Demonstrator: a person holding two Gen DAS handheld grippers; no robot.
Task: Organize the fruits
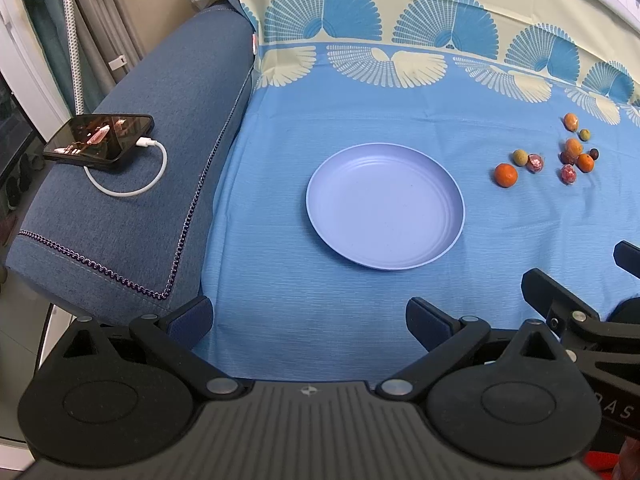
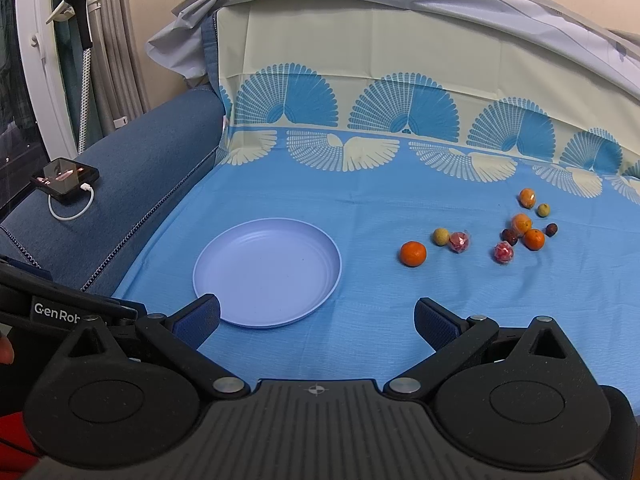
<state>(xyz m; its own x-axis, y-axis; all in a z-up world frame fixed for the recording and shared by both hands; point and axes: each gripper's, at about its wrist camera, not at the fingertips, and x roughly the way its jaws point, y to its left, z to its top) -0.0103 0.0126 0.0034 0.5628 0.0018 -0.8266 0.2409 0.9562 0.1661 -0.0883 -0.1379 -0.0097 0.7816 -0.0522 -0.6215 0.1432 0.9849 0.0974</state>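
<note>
We hold the left gripper (image 1: 309, 320) and right gripper (image 2: 317, 320) wide apart, empty; the fruits (image 2: 413, 253) lie scattered on the blue cloth (image 2: 360, 208), right of the bare plate (image 2: 267, 272).

Plate: the round lavender plastic plate (image 2: 267, 272) looks smooth and matt, with faint moulded rings inside its rim.
Cloth: the blue woven cloth with cream fan print (image 2: 360, 208) is matt, finely ribbed, creased in places.
Armrest: the denim-blue fabric sofa arm (image 1: 132, 184) is coarse-woven, edged with braided cord.
Phone: the black glossy-screened phone (image 1: 100, 138) mirrors the room; its white cable (image 1: 132, 188) is smooth plastic.
Fruit: the orange mandarin (image 2: 413, 253) has dull skin; the red fruit in clear crinkled wrap (image 2: 459, 241) glints.
Gripper fingers: blue textured pads (image 2: 198, 322) on matt black plastic.
</note>
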